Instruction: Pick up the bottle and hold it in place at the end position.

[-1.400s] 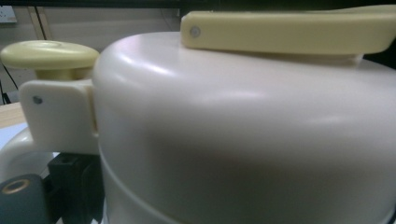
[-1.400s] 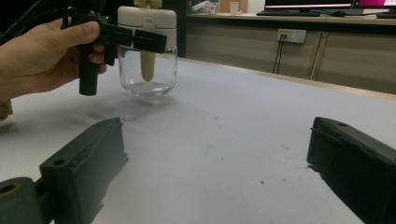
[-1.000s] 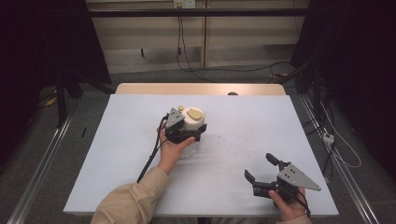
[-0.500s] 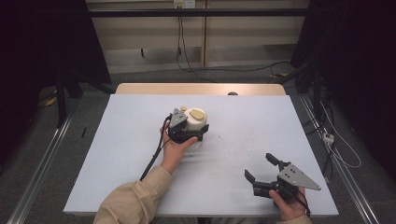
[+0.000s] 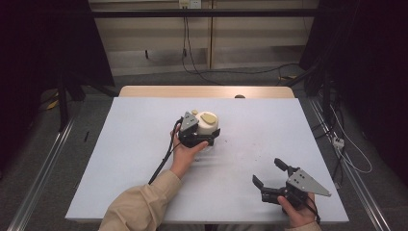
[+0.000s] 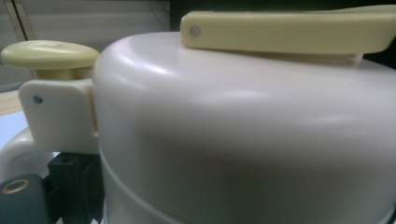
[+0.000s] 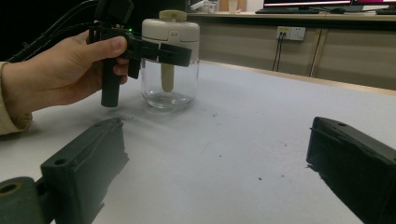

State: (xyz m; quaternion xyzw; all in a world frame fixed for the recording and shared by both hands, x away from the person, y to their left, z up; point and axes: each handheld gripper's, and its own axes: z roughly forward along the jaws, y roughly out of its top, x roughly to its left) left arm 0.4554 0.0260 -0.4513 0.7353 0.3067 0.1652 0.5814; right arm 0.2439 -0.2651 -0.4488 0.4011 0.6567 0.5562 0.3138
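Note:
A clear glass jar (image 7: 169,84) with a cream lid (image 5: 208,124) stands upright near the middle of the white table (image 5: 139,139). The lid carries a pale yellow knob (image 6: 49,53) and a flat yellow lever (image 6: 289,30). My left gripper (image 5: 207,134) is shut on the jar just under the lid, its black jaws on either side (image 7: 180,51). One of its fingers (image 6: 70,177) shows pressed beside the lid's hinge. My right gripper (image 5: 268,172) rests near the table's front right, open, with bare table between its fingers (image 7: 88,172).
A wooden strip (image 5: 202,91) runs along the table's far edge. Small dark specks (image 7: 259,177) dot the table between the grippers. The left gripper's cable (image 5: 161,163) trails toward the front edge. Cables and a power strip (image 5: 338,142) lie on the floor to the right.
The left gripper and the jar have shifted slightly to the right and nearer. The right gripper has stayed in place, still open.

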